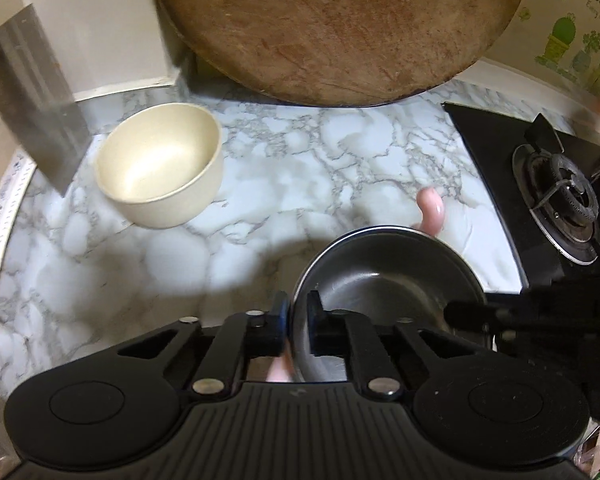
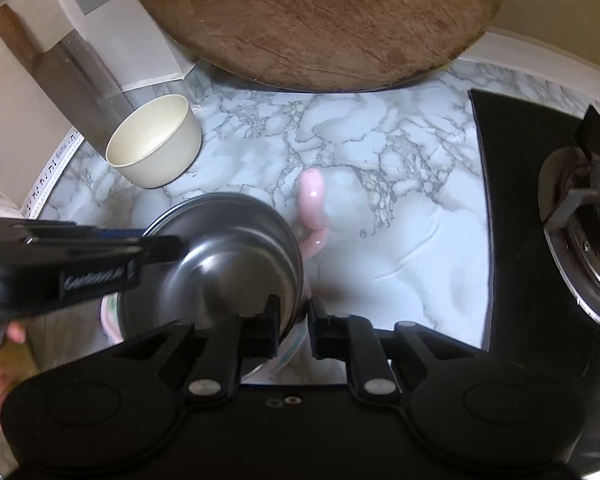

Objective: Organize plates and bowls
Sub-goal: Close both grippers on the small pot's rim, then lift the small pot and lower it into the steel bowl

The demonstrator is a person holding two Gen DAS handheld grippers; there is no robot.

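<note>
A steel bowl (image 1: 388, 276) (image 2: 228, 256) is low on the marble counter (image 1: 300, 168), near both grippers. My left gripper (image 1: 296, 320) is shut on the bowl's left rim, one finger inside and one outside. My right gripper (image 2: 294, 320) is shut on the opposite rim. Each gripper shows in the other's view: the right gripper (image 1: 452, 312) comes in from the right, and the left gripper (image 2: 172, 248) from the left. A pale pink dish (image 2: 108, 312) shows under the steel bowl, and a glossy pink handle-like piece (image 2: 312, 200) (image 1: 430, 212) sticks out behind it. A cream bowl (image 1: 160, 168) (image 2: 156, 144) stands upright at the back left.
A large round wooden board (image 1: 340, 28) (image 2: 320, 20) leans against the back wall. A cleaver (image 1: 32, 112) (image 2: 84, 84) stands at the left beside the cream bowl. A black gas stove (image 1: 560, 196) (image 2: 580, 216) borders the counter on the right.
</note>
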